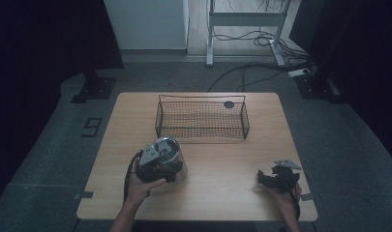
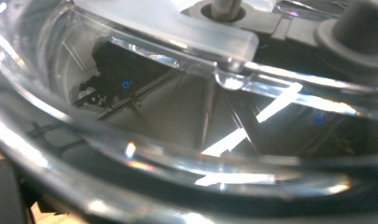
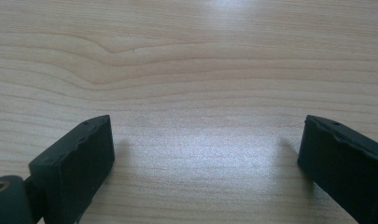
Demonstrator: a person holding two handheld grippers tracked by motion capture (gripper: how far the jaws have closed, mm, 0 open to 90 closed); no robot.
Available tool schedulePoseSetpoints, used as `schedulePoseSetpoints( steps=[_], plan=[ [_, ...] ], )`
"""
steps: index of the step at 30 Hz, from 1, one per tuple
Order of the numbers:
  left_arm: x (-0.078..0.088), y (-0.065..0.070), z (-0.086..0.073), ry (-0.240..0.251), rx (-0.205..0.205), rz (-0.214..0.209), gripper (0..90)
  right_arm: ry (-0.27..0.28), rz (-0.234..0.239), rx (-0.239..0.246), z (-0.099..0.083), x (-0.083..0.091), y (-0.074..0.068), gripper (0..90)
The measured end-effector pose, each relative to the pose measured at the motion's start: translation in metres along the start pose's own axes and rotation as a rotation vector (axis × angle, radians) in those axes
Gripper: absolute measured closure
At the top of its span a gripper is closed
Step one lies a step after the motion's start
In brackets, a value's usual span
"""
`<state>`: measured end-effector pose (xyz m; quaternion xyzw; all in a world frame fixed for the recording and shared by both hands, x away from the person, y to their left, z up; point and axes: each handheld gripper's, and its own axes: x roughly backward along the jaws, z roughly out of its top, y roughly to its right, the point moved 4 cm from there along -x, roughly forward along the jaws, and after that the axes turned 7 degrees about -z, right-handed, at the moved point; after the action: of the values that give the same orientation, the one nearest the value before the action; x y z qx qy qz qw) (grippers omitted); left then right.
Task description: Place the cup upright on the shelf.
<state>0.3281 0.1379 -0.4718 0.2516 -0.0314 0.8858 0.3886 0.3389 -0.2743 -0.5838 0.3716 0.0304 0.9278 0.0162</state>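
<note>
My left gripper (image 1: 157,164) sits at the near-left part of the wooden table (image 1: 222,164), held in my left hand (image 1: 140,186); it is right up against a clear container with a lid (image 1: 168,151), which stands on the table just in front of the wire basket (image 1: 202,121) and a little to its left; from the high view the gripper overlaps the container's near side, with its grey three-cornered plate (image 1: 149,154) lying over the rim. In the left gripper view the clear container (image 2: 144,154) presses so close to the lens that I see curved transparent walls, bright reflections and a pale translucent lid edge (image 2: 186,28), with a grey fitting (image 2: 354,37) at the upper right; my own black jaws are hidden behind the plastic, so I cannot tell whether they are spread or clamped on the container.

My right gripper (image 1: 276,178) rests low at the near-right part of the table, held in my right hand (image 1: 285,195), well apart from the container and from the basket; in the right gripper view the gripper (image 3: 205,154) has its two black jaws standing wide apart, nothing between them but bare wood grain (image 3: 191,70), and they cast soft shadows on the table close beneath.

The wire basket stands at the far middle of the table, long side toward me; a small dark round thing (image 1: 228,104) lies at its far right corner, too small to make out.
</note>
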Motion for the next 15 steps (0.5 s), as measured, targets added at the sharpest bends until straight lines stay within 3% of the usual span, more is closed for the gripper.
schedulePoseSetpoints(
  steps=[15],
  plan=[
    [-0.009, -0.014, 0.013, 0.008, 0.02, 0.024, 4.0, 0.0, -0.001, 0.001, 0.0, 0.0, 0.0, 3.6]
  ],
)
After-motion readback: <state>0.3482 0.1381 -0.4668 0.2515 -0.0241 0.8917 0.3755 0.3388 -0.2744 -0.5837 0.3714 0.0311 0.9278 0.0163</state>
